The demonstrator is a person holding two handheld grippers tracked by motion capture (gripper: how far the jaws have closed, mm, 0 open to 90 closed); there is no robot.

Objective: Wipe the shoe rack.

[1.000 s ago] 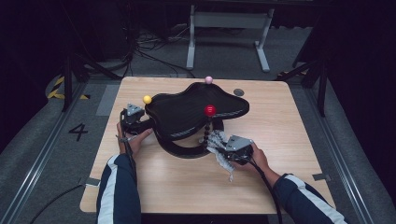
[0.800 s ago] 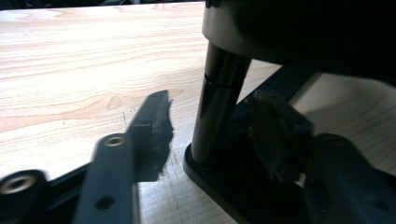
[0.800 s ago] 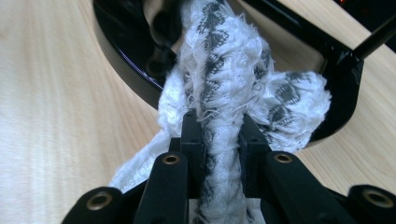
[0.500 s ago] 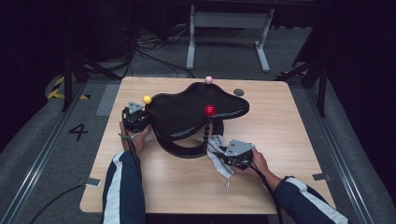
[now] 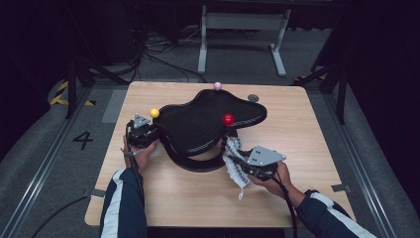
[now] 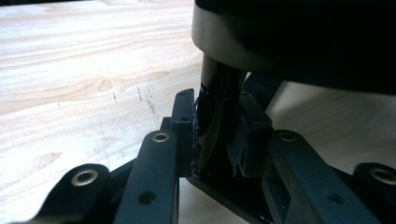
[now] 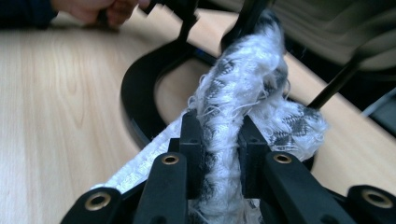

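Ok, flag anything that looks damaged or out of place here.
Only the white cloth stands out: it is frayed, with loose threads, bunched between the right hand-held gripper jaws beside the black stand. Nothing looks spilled or broken.

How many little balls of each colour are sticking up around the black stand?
Small round yellow ball: 1
Small round red ball: 1
Small round pink ball: 1
Total: 3

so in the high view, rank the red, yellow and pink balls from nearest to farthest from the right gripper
1. red ball, just up-left of the right gripper, on the black stand
2. pink ball, at the stand's far edge
3. yellow ball, far left, by the left gripper
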